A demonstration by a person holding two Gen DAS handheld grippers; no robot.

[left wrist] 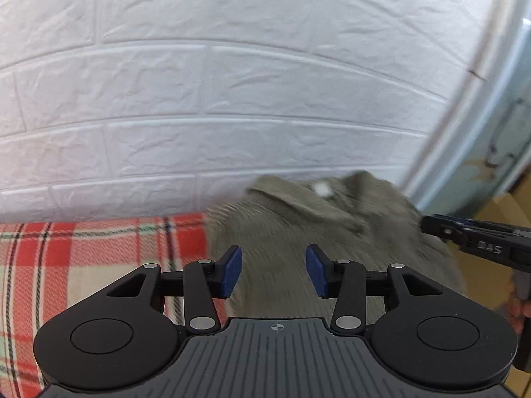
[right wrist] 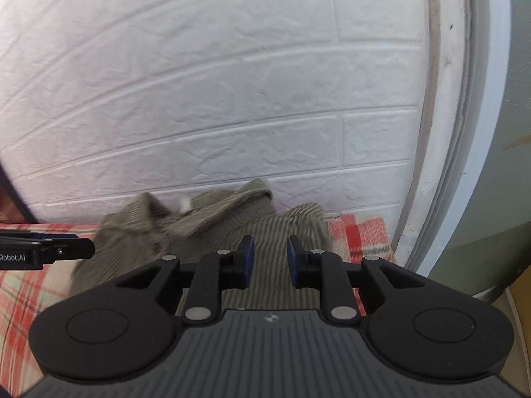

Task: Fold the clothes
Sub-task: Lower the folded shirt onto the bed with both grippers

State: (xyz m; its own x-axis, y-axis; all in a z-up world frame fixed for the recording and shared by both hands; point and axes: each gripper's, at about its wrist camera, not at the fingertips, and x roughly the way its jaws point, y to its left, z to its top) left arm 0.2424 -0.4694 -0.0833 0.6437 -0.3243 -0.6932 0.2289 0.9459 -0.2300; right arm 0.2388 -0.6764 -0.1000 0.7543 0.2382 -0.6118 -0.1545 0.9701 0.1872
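1. Olive corduroy shirt (left wrist: 332,232) lies bunched on the plaid cloth (left wrist: 83,258), right up against the white brick wall (left wrist: 232,83).
2. Its collar (right wrist: 229,205) and a white neck label (left wrist: 321,188) sit at the wall end, so I read the shirt as pointing collar-to-wall, long axis running from me toward the wall. It's blurred, so that's rough.
3. My left hand-held gripper (left wrist: 273,273) hangs over the near part of the shirt, jaws spread wide, blue pads (left wrist: 232,273) clear of the fabric, nothing pinched.
4. My right hand-held gripper (right wrist: 270,262) is over the shirt's right portion, jaws partly closed with a narrow gap. I see corduroy through the gap, but the pads aren't pressing on it.
5. In the left wrist view the right hand-held gripper pokes in at the right edge, beside the shirt. In the right wrist view the left one shows at the left edge.
6. Plaid cloth shows on both sides of the shirt.
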